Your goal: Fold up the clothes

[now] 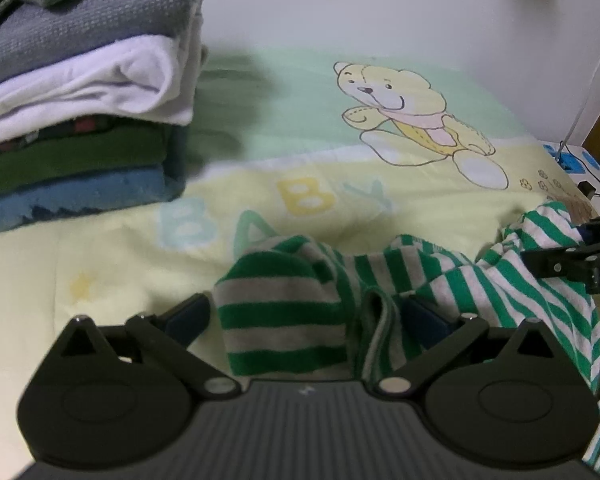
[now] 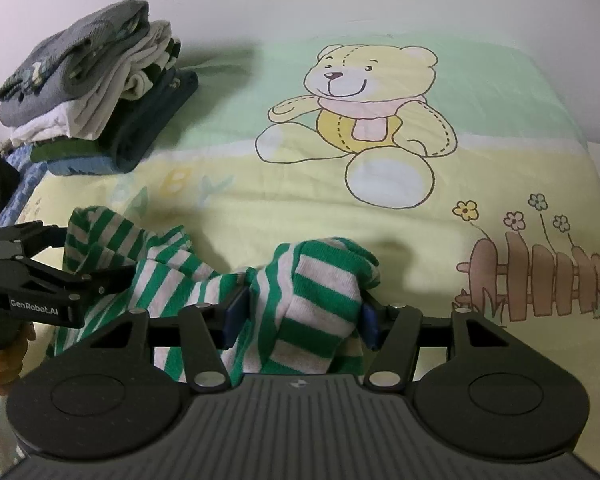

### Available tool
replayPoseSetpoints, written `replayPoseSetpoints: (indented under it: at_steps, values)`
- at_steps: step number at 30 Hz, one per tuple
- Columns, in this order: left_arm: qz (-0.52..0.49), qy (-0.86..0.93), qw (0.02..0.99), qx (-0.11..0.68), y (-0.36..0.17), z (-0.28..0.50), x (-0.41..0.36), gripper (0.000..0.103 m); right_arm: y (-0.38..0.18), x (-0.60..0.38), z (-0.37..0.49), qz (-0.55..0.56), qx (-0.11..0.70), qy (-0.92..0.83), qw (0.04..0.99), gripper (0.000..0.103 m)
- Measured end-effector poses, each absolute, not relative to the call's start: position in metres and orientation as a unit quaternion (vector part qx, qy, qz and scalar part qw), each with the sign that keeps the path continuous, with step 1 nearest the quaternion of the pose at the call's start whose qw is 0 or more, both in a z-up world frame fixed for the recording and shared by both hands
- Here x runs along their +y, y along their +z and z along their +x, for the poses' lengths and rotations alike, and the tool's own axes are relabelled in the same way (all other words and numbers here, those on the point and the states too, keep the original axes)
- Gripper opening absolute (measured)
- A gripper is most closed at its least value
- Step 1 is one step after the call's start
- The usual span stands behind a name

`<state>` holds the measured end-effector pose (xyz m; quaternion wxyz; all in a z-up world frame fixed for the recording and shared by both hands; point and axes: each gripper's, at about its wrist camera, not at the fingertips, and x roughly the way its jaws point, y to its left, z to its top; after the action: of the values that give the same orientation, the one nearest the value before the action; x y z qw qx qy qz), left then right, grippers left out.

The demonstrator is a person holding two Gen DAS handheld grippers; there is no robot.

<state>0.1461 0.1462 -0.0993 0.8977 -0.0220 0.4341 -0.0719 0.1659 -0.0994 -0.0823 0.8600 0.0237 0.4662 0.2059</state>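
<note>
- Holding my right gripper (image 2: 300,316) clamped on one bunched end of the green-and-grey striped garment (image 2: 316,300).
- My left gripper (image 1: 306,316) stands wide apart around the other end.
- Garment's long axis runs nine to three across the bear blanket (image 2: 480,160).
- Folded stack (image 2: 96,92) sits at ten o'clock.

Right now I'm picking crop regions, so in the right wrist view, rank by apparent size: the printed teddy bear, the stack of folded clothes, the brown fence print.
1. printed teddy bear, largest.
2. stack of folded clothes.
3. brown fence print, smallest, though lens distortion near the edge makes it unsure.
</note>
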Motion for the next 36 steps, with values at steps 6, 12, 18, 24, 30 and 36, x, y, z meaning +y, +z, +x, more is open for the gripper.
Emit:
replayPoseSetpoints:
  at_steps: [6,12,18,24,30,36]
  values:
    - [-0.021,-0.077,0.898,0.433,-0.095,0.144,0.142,0.088,-0.081,-0.097,0.165,0.028,0.468,0.200,0.860,0.051]
    - [0.007,-0.090,0.906,0.414,-0.080,0.133,0.134,0.043,-0.075,-0.102,0.159,0.050,0.454,0.211,0.864,0.030]
    - [-0.028,-0.094,0.909,0.404,-0.067,0.122,0.150,0.032,-0.061,-0.118,0.148,0.082,0.419,0.232,0.874,0.024]
    - [-0.027,-0.095,0.920,0.378,-0.047,0.100,0.147,0.028,-0.046,-0.123,0.131,0.063,0.385,0.252,0.886,0.022]
    - [-0.021,-0.099,0.929,0.355,-0.028,0.074,0.145,0.027,-0.032,-0.132,0.111,0.045,0.357,0.269,0.893,0.022]
    - [-0.023,-0.106,0.935,0.339,-0.014,0.040,0.143,0.027,-0.018,-0.142,0.082,0.046,0.334,0.291,0.896,0.022]
